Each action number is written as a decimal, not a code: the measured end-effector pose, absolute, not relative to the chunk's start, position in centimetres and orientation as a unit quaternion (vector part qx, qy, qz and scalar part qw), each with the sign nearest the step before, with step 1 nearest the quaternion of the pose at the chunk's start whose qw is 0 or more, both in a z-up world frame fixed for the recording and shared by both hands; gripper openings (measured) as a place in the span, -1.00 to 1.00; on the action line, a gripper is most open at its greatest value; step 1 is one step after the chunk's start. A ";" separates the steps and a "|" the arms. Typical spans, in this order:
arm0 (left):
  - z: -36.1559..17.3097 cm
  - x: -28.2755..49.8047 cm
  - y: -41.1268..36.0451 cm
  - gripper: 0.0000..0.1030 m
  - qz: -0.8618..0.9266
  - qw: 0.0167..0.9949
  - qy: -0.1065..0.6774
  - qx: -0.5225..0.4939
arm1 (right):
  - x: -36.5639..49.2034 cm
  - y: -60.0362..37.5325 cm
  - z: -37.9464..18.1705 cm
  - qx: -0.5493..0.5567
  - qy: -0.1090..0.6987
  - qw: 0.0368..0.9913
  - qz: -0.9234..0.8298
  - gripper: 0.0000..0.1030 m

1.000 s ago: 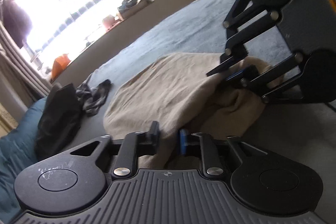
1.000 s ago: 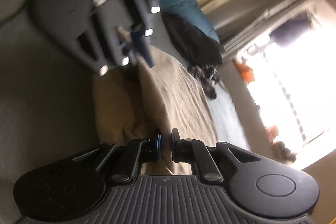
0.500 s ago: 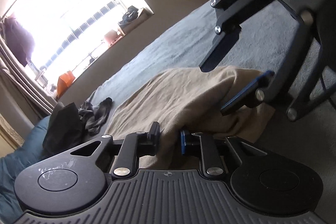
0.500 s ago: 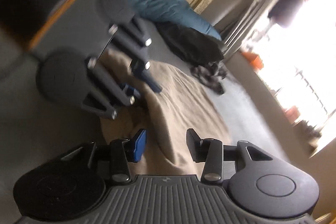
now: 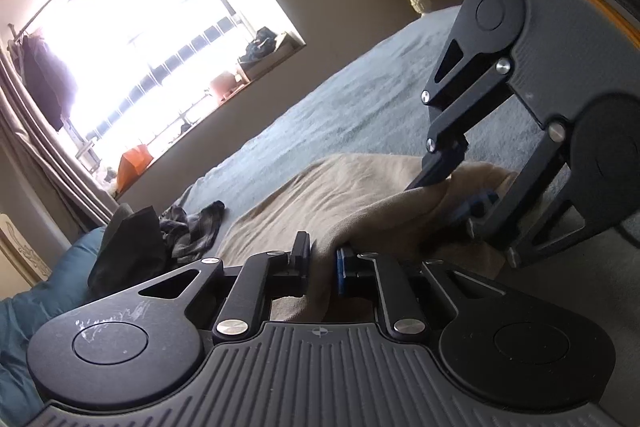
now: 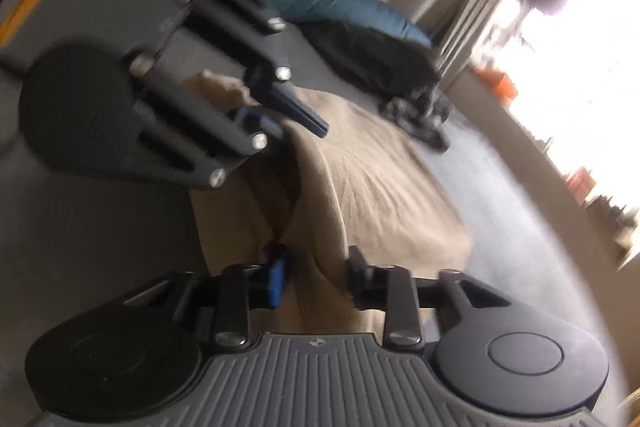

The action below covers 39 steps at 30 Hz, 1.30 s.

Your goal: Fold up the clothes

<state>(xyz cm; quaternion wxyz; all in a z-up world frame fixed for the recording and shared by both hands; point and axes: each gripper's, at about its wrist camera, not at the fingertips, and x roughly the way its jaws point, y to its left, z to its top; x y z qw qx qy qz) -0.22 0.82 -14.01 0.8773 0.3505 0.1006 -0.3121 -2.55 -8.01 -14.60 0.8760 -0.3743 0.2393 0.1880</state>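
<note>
Fold barely begun: beige garment (image 5: 360, 195) edge pinched by closing left claw (image 5: 322, 265); right claw (image 6: 316, 277) closing around it, bulk unfolded on bed (image 5: 360, 107).

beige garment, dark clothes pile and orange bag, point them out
beige garment (image 5: 352, 191), left wrist view, flat upper panel
dark clothes pile (image 5: 188, 231), left wrist view, crumpled grey piece
orange bag (image 5: 134, 165), left wrist view, front face

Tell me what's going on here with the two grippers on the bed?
A person is folding clothes with two handheld grippers. The left gripper pinches a fold of the beige garment on the grey bed, its jaws closing on the cloth. The right gripper straddles another raised fold, its jaws closing too. Dark clothes lie further off, untouched.
</note>
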 end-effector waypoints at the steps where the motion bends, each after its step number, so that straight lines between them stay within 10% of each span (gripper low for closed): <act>1: -14.0 -0.4 0.9 -0.76 -0.312 0.877 0.099 0.351 | -2.9 -7.7 -14.7 -0.389 0.229 0.874 0.179 -0.67; 12: -17.1 -1.1 1.2 -0.60 -0.295 0.852 0.100 0.421 | -4.0 -4.6 -21.6 -0.600 0.131 0.784 0.091 -0.80; 39: -19.9 -2.5 3.6 -0.44 -0.157 0.823 0.046 0.545 | -6.0 -4.7 -23.8 -0.622 0.094 0.770 0.108 -0.81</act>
